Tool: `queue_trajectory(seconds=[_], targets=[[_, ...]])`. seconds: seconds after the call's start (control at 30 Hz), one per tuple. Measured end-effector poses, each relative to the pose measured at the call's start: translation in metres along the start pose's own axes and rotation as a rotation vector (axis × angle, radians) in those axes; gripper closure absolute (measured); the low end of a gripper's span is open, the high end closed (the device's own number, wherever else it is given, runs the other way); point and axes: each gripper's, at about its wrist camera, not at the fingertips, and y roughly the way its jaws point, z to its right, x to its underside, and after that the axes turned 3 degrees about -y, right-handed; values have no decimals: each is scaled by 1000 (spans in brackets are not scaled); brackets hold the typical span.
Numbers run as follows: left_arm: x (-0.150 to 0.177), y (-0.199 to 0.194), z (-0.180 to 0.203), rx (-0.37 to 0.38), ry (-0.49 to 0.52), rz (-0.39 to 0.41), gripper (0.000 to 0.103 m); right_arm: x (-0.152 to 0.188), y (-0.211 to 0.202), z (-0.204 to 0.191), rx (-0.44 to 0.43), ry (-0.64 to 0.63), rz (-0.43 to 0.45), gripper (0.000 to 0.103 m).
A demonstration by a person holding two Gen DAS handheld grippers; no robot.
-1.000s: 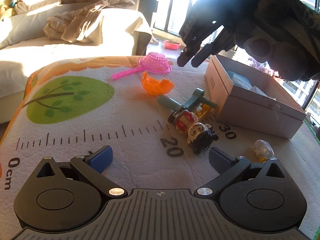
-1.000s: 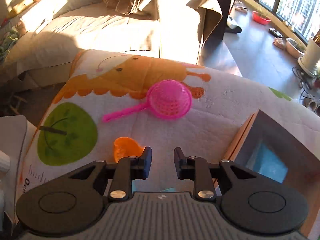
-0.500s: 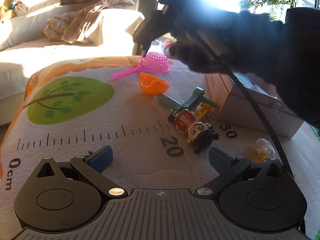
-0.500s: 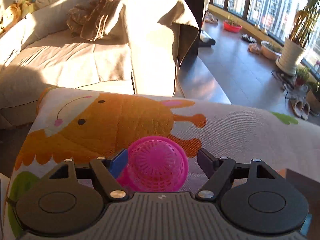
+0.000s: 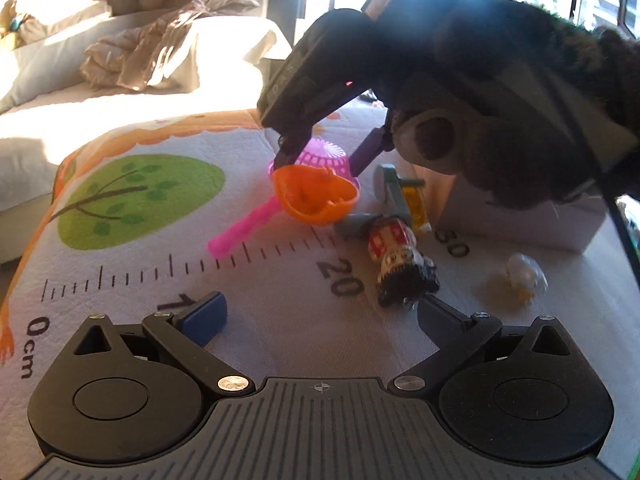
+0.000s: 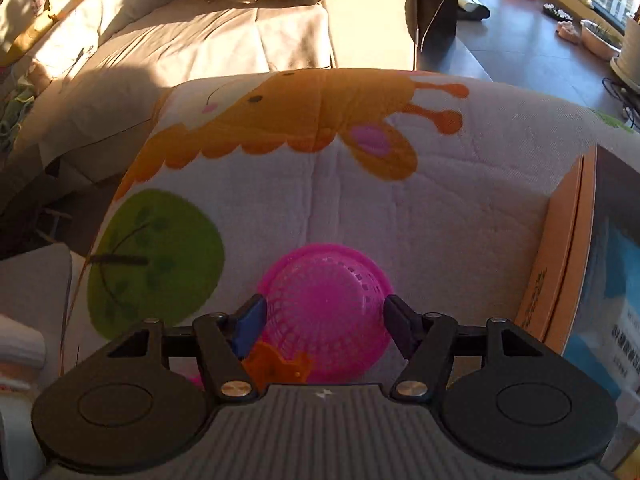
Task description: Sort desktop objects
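Left gripper [image 5: 320, 316] idle, jaws wide, low over worktop mat [image 5: 132, 284]. Pink strainer [image 6: 326, 316] clamped in right gripper [image 6: 324, 322]. Orange cup [image 5: 314, 198], figure [image 5: 396, 256], white trinket [image 5: 526, 276] unsorted outside box [image 6: 560, 280]. Sorting barely begun.

The orange shell [image 5: 314, 200] hides part of the pink strainer [image 5: 326, 158].

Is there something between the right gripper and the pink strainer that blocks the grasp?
Nothing blocks it. The right gripper has its fingers on both sides of the pink strainer. Only the orange bowl piece lies close, near the left finger.
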Motion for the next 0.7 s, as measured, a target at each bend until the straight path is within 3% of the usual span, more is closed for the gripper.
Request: queue_trajectory(seconds=[0.3, 0.4, 0.7], targets=[[29, -26, 33, 36, 157, -59, 0, 67, -29, -24, -109, -102, -27, 38], [33, -30, 39, 46, 180, -72, 0, 85, -40, -17, -158, -94, -35, 37], [28, -26, 47, 49, 181, -108, 0, 148, -80, 42, -149, 27, 60, 24]])
